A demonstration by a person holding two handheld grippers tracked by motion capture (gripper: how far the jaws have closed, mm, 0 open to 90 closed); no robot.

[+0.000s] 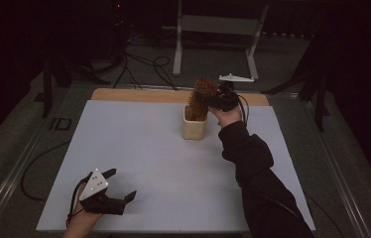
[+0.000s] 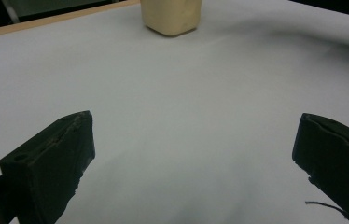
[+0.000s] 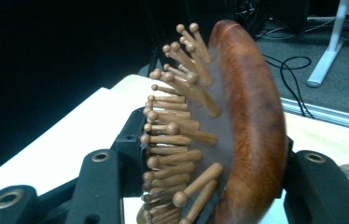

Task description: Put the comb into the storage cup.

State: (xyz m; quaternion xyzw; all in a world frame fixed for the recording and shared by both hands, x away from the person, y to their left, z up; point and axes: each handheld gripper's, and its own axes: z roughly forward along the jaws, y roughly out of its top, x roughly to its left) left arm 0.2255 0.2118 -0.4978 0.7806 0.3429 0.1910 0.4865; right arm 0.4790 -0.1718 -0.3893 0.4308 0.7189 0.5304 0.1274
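At the far edge of the desk [image 1: 139,163], the right tool [image 1: 219,99] pinches a wooden hairbrush [image 1: 202,99] by its head, one jaw against the peg side and the other against the smooth rounded back (the right gripper view shows the pegs jammed up against the dark pad). The brush stands nearly upright with its lower end inside a small cream cup [image 1: 194,126].

My worry is the grip. The back of the brush is curved and polished, the pegs give a poor bearing face, and the hold looks light, so the brush could twist or slip between the pads. The cup is narrow, tall and probably light. If the brush goes in tilted or leans on the rim once let go, its heavy head could tip the cup over, and nothing steadies the cup.

The left tool [image 1: 116,191] rests near the front corner, jaws spread wide with nothing between them, well apart from the cup.

A pale grey sheet covers most of the desk, with a strip of bare wood along the far edge. Beyond it the room is dark, with cables [image 1: 144,64] on the floor and a white metal stand [image 1: 218,29].
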